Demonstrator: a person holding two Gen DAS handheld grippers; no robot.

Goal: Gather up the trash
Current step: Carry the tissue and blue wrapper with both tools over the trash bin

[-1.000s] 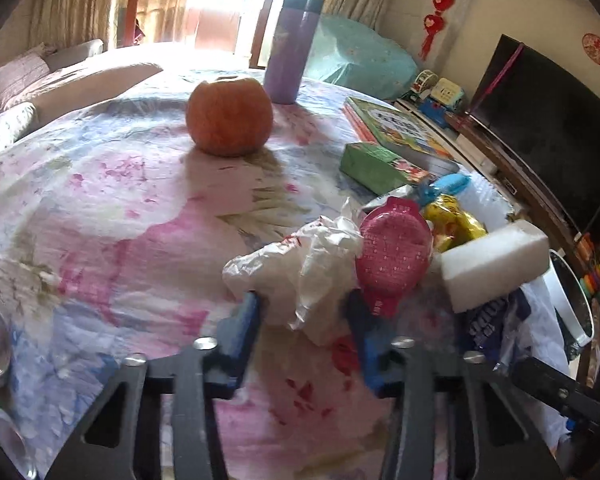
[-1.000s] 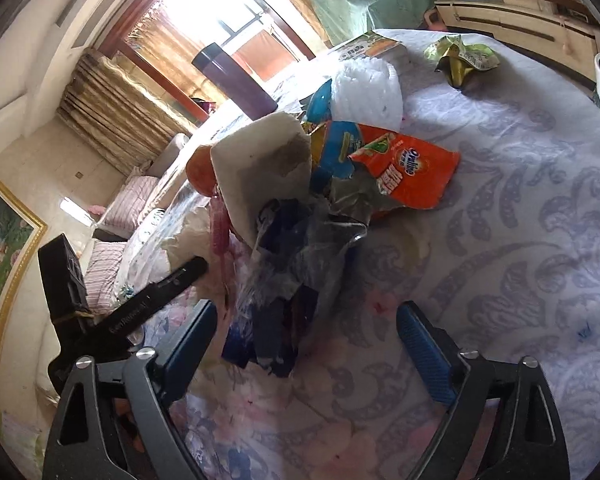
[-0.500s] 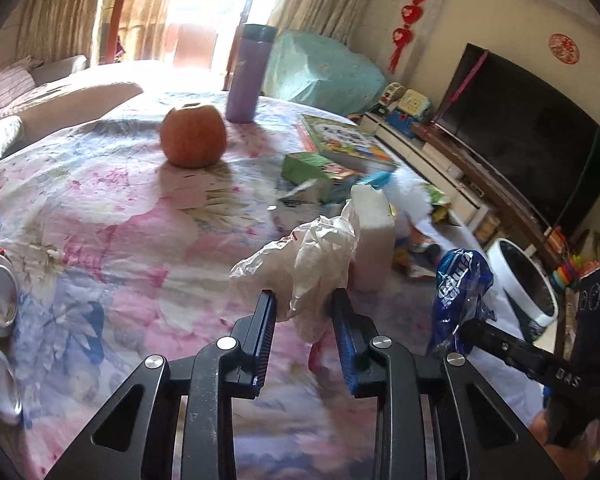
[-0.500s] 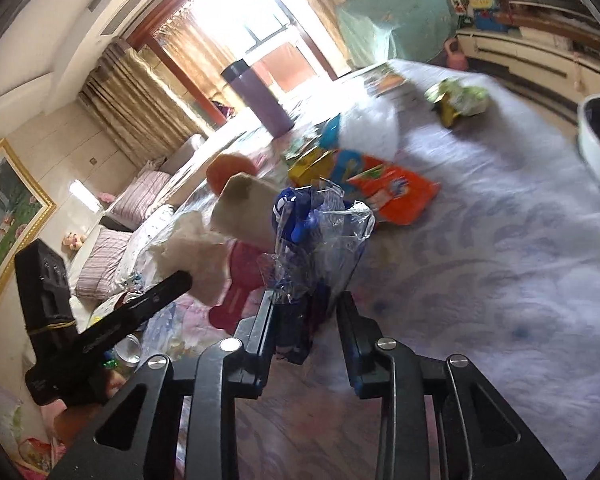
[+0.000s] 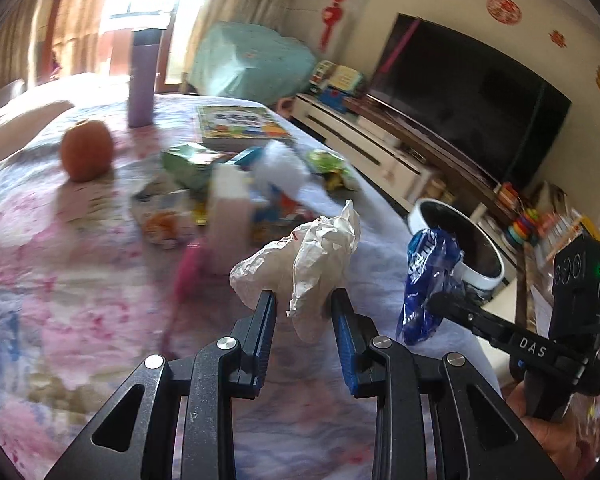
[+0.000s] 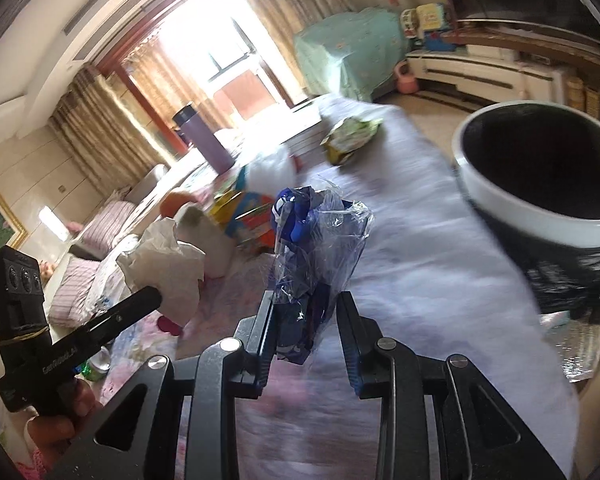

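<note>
My left gripper [image 5: 305,300] is shut on a crumpled white tissue [image 5: 308,256] and holds it above the flowered tablecloth [image 5: 80,280]. My right gripper [image 6: 306,302] is shut on a blue and clear plastic wrapper [image 6: 316,236], also lifted off the cloth. In the left wrist view the wrapper [image 5: 428,276] hangs at the right, in front of a white-rimmed bin [image 5: 484,276]. That bin [image 6: 540,208] with its dark inside stands past the table's edge at the right in the right wrist view, where the tissue [image 6: 168,260] shows at the left.
More litter lies mid-table: a white block [image 5: 228,216], orange and blue packets [image 6: 252,216], a green-yellow wrapper [image 6: 352,136]. An orange fruit [image 5: 86,150], a purple flask [image 5: 142,80] and a picture book [image 5: 240,122] stand farther back. A TV [image 5: 472,104] lines the right wall.
Both grippers closed, the left on the tissue and the right on the blue wrapper, then lifted them off the cloth and swung right toward the bin, which now looms larger.
</note>
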